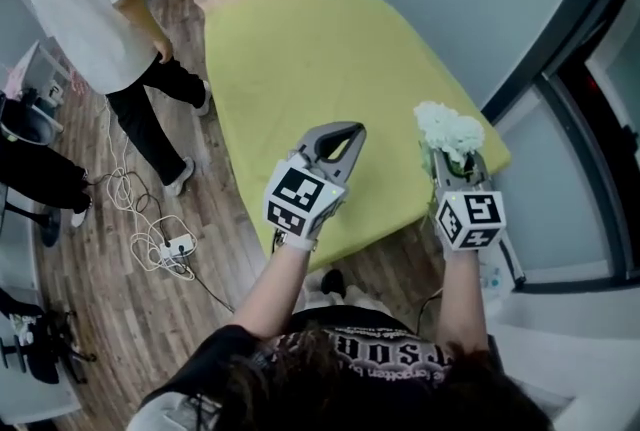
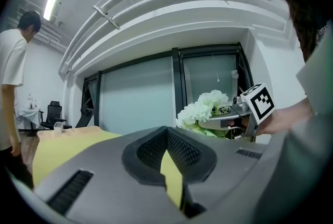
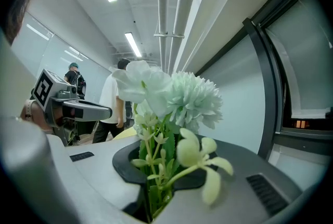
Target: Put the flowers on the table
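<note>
Over table [image 1: 300, 49] corner, flowers [image 1: 448, 129] in right gripper [image 1: 455, 164]

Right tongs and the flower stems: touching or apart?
Touching. Right gripper view shows the right tongs clamped on the stems of the flowers.

I list by colour:
- flowers [image 3: 174, 95]: white blooms, pale green stems and leaves
- surface [image 1: 300, 49]: yellow-green cloth, peach at the far end
- left gripper [image 1: 345, 133] and right gripper [image 1: 458, 169]: grey bodies, black pads, black-and-white square markers
- floor [image 1: 130, 319]: brown wood grain
</note>
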